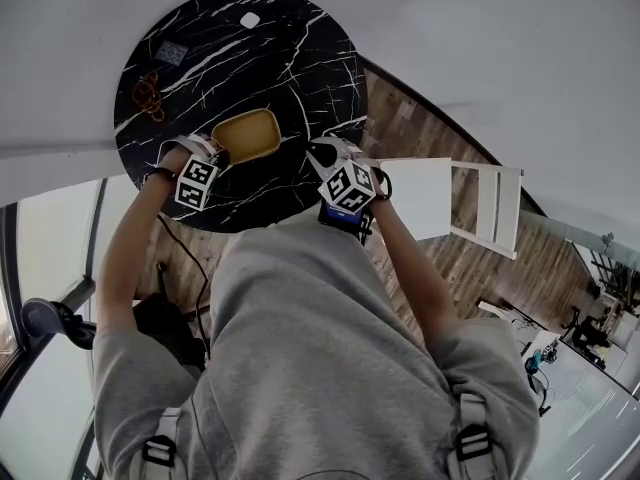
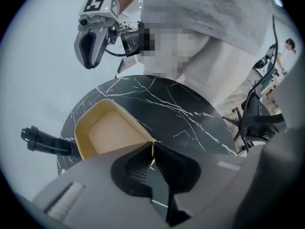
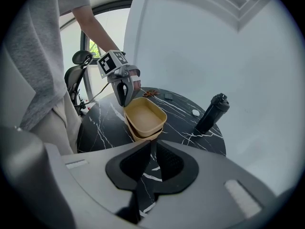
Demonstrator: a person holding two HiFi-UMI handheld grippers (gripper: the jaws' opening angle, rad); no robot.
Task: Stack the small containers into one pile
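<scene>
The orange item [image 1: 148, 96] is too small to identify, the lower container [image 3: 143, 136] mostly hidden.

My round black table [image 1: 290, 78] bears two stacked containers [image 1: 246, 135] toward my edge, a bottle [image 3: 211, 112] at the rim, a white bit [image 1: 250, 20] far off, and an orange tangle [image 1: 148, 95] left.

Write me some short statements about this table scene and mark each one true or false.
1. The left claw pinches the rim of the top tan container. True.
2. A second tan container sits nested under it. True.
3. The right claw holds a container. False: nothing is between its jaws.
4. The black bottle lies on its side. False: it stands upright on the table.
</scene>
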